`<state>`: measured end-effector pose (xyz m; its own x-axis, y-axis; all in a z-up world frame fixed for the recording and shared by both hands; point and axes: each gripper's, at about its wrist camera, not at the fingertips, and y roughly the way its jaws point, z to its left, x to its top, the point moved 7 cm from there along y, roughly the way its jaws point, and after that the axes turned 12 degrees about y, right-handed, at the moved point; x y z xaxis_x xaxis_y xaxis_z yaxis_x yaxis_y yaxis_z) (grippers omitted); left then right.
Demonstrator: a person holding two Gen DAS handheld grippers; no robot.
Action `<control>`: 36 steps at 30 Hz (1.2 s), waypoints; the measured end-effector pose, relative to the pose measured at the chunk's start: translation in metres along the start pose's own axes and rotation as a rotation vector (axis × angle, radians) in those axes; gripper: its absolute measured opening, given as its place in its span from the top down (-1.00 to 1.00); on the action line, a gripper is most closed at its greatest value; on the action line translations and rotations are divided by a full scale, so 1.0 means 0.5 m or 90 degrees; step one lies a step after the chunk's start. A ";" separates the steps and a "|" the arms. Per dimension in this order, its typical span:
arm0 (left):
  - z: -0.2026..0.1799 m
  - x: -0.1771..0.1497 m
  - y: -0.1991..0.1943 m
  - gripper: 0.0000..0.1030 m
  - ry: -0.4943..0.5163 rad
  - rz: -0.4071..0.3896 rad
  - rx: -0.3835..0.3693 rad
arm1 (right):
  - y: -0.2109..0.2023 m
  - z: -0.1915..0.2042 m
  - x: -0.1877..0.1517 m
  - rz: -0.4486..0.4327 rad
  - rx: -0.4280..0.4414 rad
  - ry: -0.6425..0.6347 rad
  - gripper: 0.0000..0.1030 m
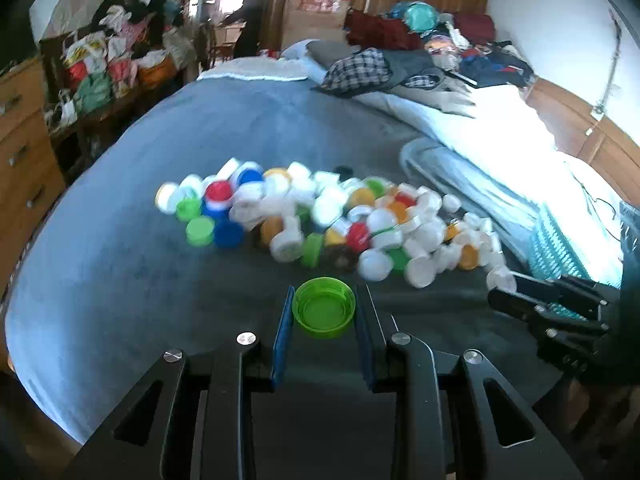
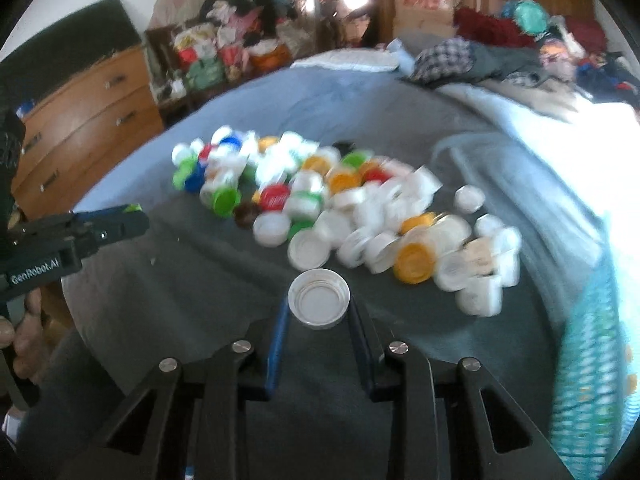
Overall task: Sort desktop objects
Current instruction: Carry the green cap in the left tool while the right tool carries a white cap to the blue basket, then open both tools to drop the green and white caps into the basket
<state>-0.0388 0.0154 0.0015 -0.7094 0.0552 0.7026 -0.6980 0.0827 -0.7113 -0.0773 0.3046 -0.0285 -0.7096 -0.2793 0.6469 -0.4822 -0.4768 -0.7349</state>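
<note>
A heap of bottle caps (image 1: 320, 216), mostly white with green, blue, red and orange ones, lies on a grey-blue blanket (image 1: 120, 264). The heap also shows in the right wrist view (image 2: 352, 208). My left gripper (image 1: 325, 312) is shut on a green cap (image 1: 324, 312), held open side up just in front of the heap. My right gripper (image 2: 319, 304) is shut on a white cap (image 2: 319, 298), open side up, near the heap's front edge. Each gripper shows in the other's view: the right one at the right edge (image 1: 552, 300), the left one at the left edge (image 2: 100, 228).
A teal mesh basket (image 2: 592, 364) stands at the right, also seen in the left wrist view (image 1: 556, 248). Clothes (image 1: 400, 60) are piled at the far end of the bed. A wooden dresser (image 2: 84, 120) stands at the left, with cluttered bags (image 2: 224, 52) behind.
</note>
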 end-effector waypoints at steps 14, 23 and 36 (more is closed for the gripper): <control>-0.236 0.188 -0.047 0.52 0.127 -0.054 -0.085 | -0.283 -0.217 0.124 -0.127 -0.105 0.096 0.37; -0.508 0.270 -0.038 0.52 0.234 -0.040 -0.208 | -0.371 -0.384 0.102 -0.135 -0.166 0.183 0.37; -0.667 0.265 0.027 0.52 0.283 0.027 -0.251 | -0.365 -0.479 0.061 -0.108 -0.178 0.238 0.36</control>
<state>-0.1099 0.3559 0.0919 -0.5677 0.4712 0.6751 -0.5210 0.4293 -0.7378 -0.1340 0.5827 0.0767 -0.7202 0.1246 0.6825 -0.6898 -0.2341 -0.6851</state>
